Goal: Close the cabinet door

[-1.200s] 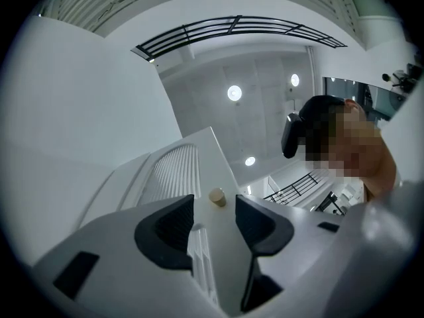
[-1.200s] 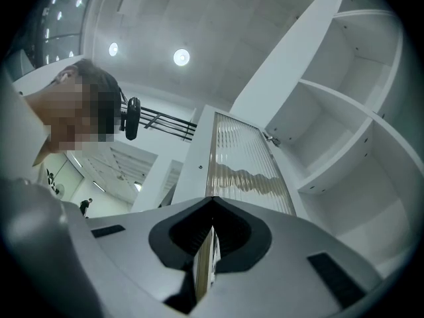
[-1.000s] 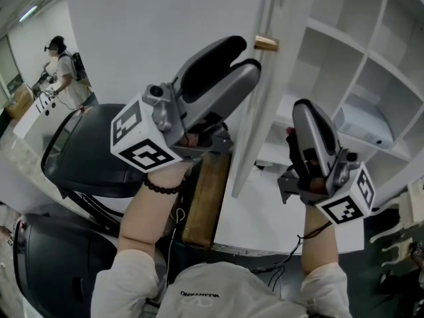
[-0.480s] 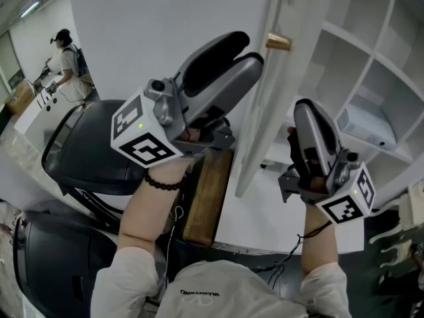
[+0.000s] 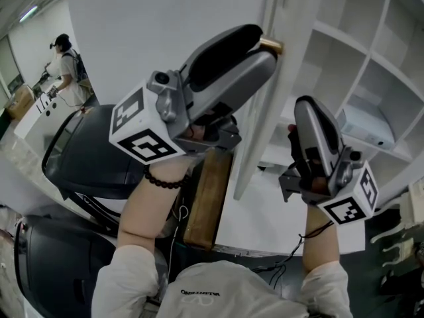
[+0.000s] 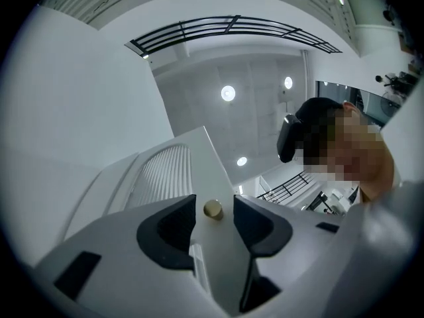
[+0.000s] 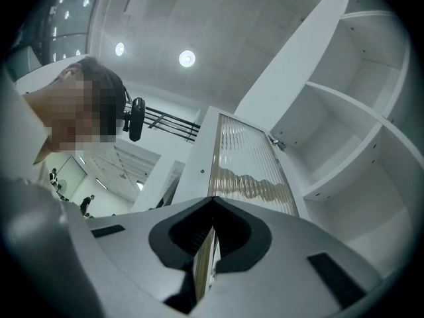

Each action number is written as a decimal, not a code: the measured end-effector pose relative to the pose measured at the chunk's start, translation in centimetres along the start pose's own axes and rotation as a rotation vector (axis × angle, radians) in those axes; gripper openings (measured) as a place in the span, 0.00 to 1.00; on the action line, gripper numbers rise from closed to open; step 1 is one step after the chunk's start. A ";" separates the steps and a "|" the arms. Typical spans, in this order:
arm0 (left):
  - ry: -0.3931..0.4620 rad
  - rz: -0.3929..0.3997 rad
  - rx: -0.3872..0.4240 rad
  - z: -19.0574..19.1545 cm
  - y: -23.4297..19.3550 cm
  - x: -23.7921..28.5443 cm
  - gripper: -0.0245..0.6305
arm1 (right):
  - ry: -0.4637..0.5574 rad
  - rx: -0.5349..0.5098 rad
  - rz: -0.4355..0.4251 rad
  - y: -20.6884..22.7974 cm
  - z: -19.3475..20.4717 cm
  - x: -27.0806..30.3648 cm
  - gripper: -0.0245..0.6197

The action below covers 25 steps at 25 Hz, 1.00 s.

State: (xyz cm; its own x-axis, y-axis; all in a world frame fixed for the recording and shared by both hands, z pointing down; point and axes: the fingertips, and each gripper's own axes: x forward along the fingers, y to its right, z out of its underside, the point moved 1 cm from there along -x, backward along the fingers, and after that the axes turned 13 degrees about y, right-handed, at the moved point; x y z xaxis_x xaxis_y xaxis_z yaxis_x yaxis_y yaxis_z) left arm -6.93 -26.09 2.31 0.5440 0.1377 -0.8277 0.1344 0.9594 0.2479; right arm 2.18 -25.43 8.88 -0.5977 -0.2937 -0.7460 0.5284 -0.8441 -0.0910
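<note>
The white cabinet door (image 5: pixel 165 25) stands ajar, its edge turned toward me, with a small brass knob (image 5: pixel 271 44) near that edge. My left gripper (image 5: pixel 264 45) reaches up to the knob. In the left gripper view the knob (image 6: pixel 212 209) sits between the dark pads of the left gripper (image 6: pixel 214 204) with a gap on each side; the jaws have just been closing. My right gripper (image 5: pixel 307 106) hangs lower, in front of the shelves, shut on nothing. In the right gripper view the right gripper (image 7: pixel 213 203) points up along the door's ribbed glass panel (image 7: pixel 245 158).
Open white cabinet shelves (image 5: pixel 344 58) fill the right, with a white box (image 5: pixel 364 124) on one. A wooden plank (image 5: pixel 207 197) and black seats (image 5: pixel 99 151) lie below the door. A person (image 5: pixel 63 71) stands far off at the left.
My left gripper has shifted up and right, so its tips now flank the brass knob. The right gripper has stayed where it was.
</note>
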 end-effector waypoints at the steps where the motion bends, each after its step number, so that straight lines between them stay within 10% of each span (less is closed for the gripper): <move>1: -0.001 0.003 -0.002 0.0 0.1 0.1 0.31 | 0.003 0.007 0.002 0.0 0.0 0.0 0.05; 25: 0.031 -0.003 -0.084 0.8 0.1 0.4 0.16 | 0.011 0.006 -0.008 -0.3 -0.3 -0.3 0.05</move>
State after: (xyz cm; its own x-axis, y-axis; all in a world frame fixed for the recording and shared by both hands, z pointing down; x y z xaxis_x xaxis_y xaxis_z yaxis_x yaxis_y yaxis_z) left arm -6.03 -26.12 2.44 0.5177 0.1408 -0.8439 0.0654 0.9770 0.2031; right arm 2.40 -24.95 8.95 -0.5951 -0.2824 -0.7524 0.5201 -0.8491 -0.0927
